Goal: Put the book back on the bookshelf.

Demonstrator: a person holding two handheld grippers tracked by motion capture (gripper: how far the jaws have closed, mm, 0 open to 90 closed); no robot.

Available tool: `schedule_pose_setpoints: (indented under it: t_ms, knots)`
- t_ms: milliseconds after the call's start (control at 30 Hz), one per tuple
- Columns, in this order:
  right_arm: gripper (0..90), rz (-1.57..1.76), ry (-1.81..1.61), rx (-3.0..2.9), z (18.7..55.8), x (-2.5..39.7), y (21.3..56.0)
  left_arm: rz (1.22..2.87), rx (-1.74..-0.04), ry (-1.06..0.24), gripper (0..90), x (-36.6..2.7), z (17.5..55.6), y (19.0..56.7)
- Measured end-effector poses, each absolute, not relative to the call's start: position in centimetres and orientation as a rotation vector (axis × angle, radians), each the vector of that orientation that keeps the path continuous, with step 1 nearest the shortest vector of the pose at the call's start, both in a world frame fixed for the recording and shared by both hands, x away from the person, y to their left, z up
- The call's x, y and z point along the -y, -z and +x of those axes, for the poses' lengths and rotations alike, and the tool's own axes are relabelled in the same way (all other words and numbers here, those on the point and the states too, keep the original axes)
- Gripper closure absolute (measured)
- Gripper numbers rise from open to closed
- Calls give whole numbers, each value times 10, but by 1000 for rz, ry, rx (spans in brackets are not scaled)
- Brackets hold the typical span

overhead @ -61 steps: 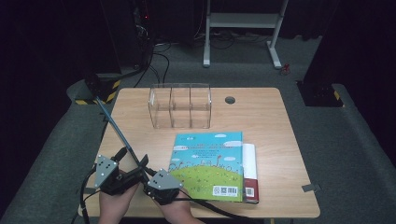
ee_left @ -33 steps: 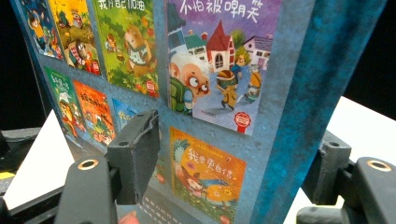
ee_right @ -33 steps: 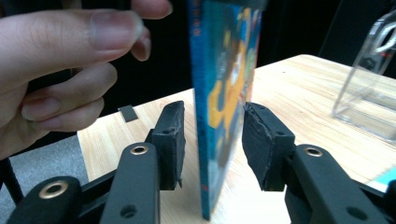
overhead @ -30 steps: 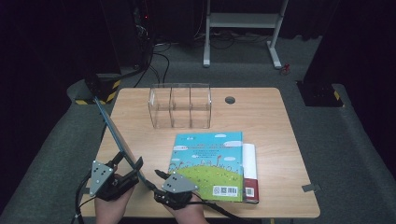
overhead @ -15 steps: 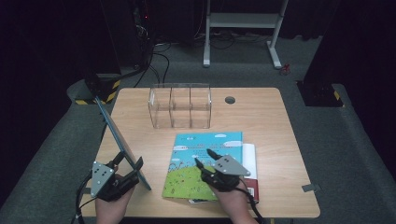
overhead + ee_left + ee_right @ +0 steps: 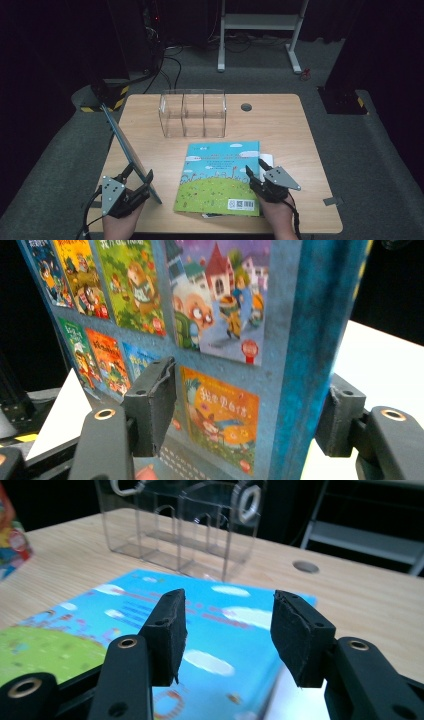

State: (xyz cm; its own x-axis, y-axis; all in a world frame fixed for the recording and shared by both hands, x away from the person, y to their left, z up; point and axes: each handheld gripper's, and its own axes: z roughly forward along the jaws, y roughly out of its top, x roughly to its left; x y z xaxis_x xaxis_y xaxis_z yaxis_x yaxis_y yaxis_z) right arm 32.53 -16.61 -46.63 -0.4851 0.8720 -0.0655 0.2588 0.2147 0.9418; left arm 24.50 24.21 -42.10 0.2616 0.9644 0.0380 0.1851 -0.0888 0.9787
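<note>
My left tongs (image 6: 134, 186) grip one book (image 6: 235, 340) upright at the desk's (image 6: 280, 115) near left corner, not yet in the clear rack (image 6: 192, 114). My right tongs (image 6: 253, 171) hang open over the flat book (image 6: 220, 175). Both books remain unfiled, I judge.

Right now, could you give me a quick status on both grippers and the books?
Left gripper shut on upright book. Right gripper open, over flat book. Clear organizer beyond, nothing blocking.

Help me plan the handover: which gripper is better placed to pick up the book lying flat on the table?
Right. The right gripper hovers open over the flat book, while the left gripper is shut on the upright book.
</note>
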Motion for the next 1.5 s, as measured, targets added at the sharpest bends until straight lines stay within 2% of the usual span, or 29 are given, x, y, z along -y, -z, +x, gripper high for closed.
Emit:
schedule_pose_setpoints:
  t_ms: [467, 1033, 1500]
  knots:
    - [497, 1097, -1252, -1862, 331, 176, 473, 1464, -1145, -960, 487, -251, 234, 431]
    - [504, 1107, -1247, -1875, 333, 174, 475, 1415, -1211, -994, 566, -268, 228, 433]
    - [509, 1105, -1249, -1882, 332, 173, 475, 1401, -1284, -1072, 683, -281, 230, 433]
